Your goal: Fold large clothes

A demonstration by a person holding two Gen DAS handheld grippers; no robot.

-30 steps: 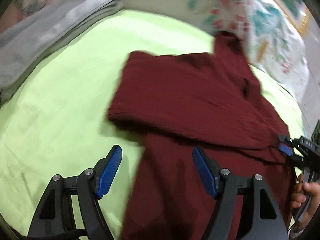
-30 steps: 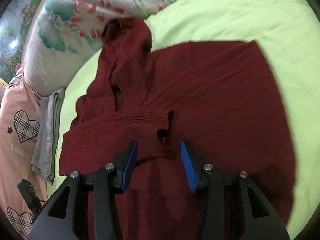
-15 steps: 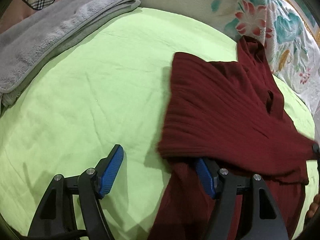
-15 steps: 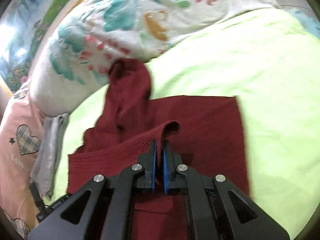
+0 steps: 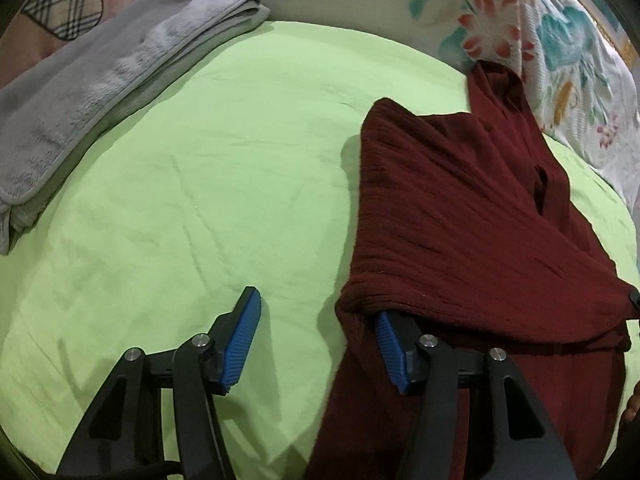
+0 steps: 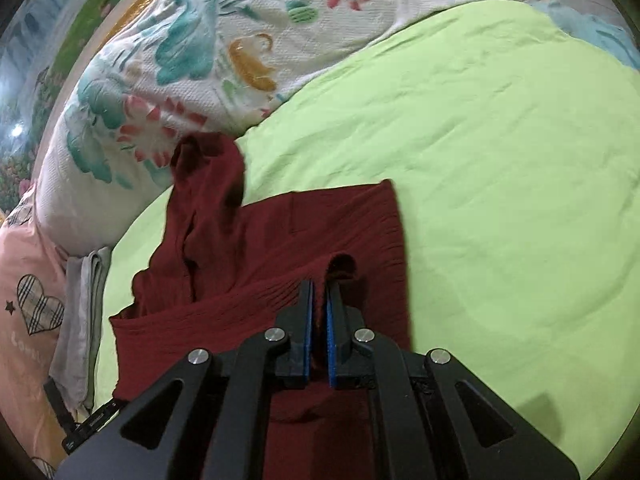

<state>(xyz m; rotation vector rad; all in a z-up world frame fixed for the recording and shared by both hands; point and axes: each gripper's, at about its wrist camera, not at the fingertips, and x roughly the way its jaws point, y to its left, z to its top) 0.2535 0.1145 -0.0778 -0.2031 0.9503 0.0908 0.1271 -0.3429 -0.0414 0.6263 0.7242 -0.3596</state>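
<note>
**Mid-fold: one edge pinched, the other side not yet gripped**

You are partway through folding the maroon sweater (image 5: 460,208), which lies on the lime-green sheet (image 5: 208,168). It fills the right half of the left wrist view and the lower centre of the right wrist view, with one sleeve end trailing up against the floral quilt (image 6: 192,64) at the upper left of that frame.

Your right gripper (image 6: 319,300) has its jaws closed on a raised ribbed edge of the sweater, the knit bunching just above the blue pads. Your left gripper (image 5: 316,336) stands wide open: its left pad rests over bare sheet, while its right pad is tucked under the overhanging folded edge at the lower centre of that view. It holds nothing.

The step in hand looks like carrying a doubled layer across the body of the garment. Next, you likely need to bring the left jaws onto that near fold edge and close them, so both sides travel together; otherwise the free side may sag and skew the fold.

A folded grey towel (image 5: 100,80) lies at the upper left, well apart.
</note>
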